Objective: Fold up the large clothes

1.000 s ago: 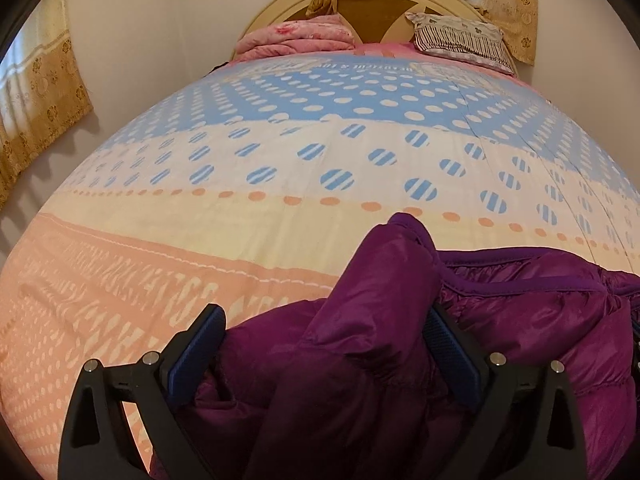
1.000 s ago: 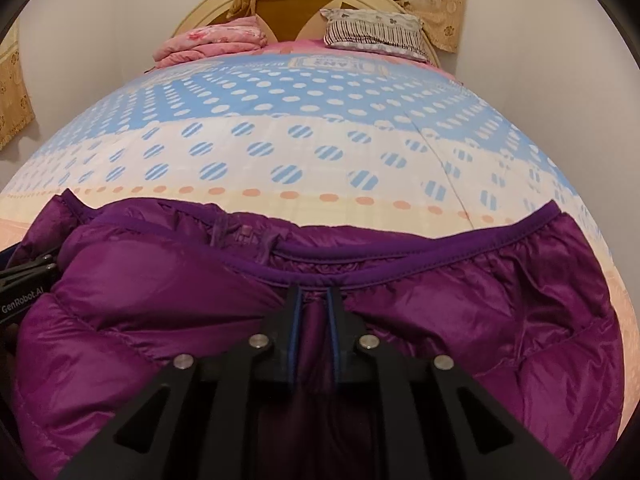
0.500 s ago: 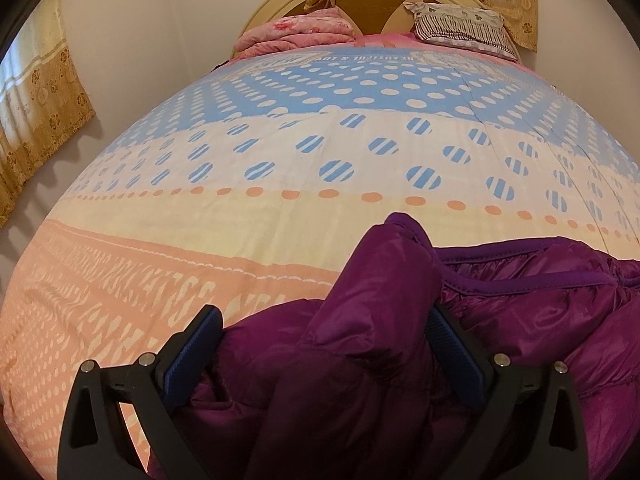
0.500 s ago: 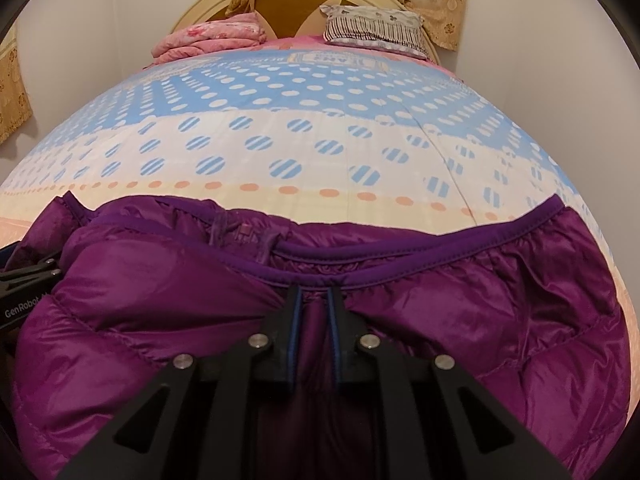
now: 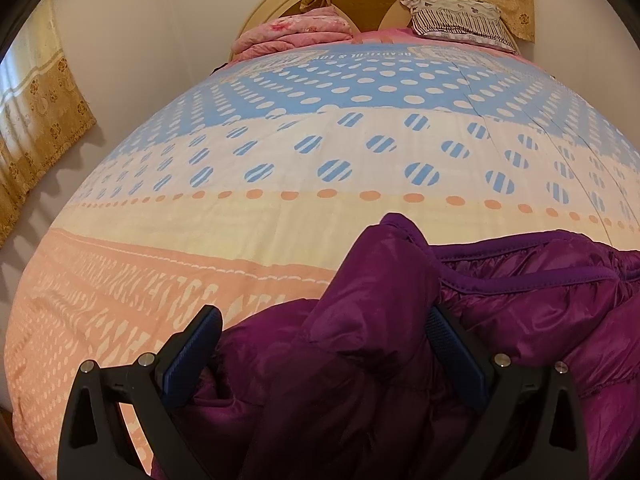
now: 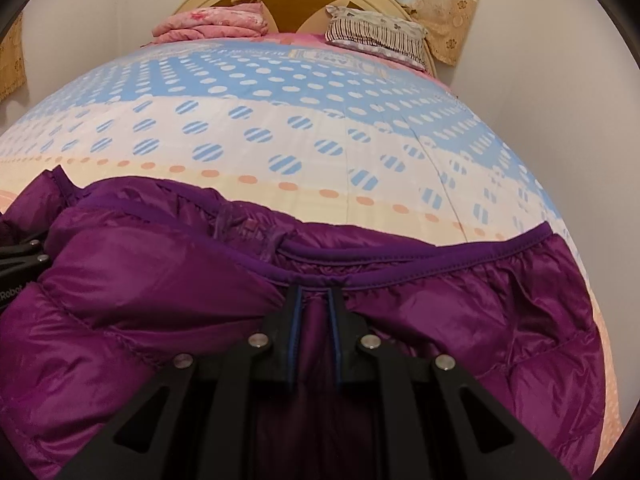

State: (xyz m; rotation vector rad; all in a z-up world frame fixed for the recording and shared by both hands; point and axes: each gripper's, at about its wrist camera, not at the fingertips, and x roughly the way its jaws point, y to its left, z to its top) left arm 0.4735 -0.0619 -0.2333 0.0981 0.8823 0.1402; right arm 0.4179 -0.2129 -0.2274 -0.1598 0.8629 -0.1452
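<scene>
Left tongs (image 5: 320,344): spread wide around a bunched fold of the purple jacket (image 5: 520,312); we should clench before lifting.
Right tongs (image 6: 314,312): clenched on the jacket just below its hem; we keep tension even over the bed (image 6: 280,120).

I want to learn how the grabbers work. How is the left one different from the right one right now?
The left gripper has its jaws spread wide, with a puffy fold of the purple jacket bulging between them. The right gripper has its jaws nearly together, pinching a thin bit just below the jacket's hem. Both have black arms and blue pads.
</scene>
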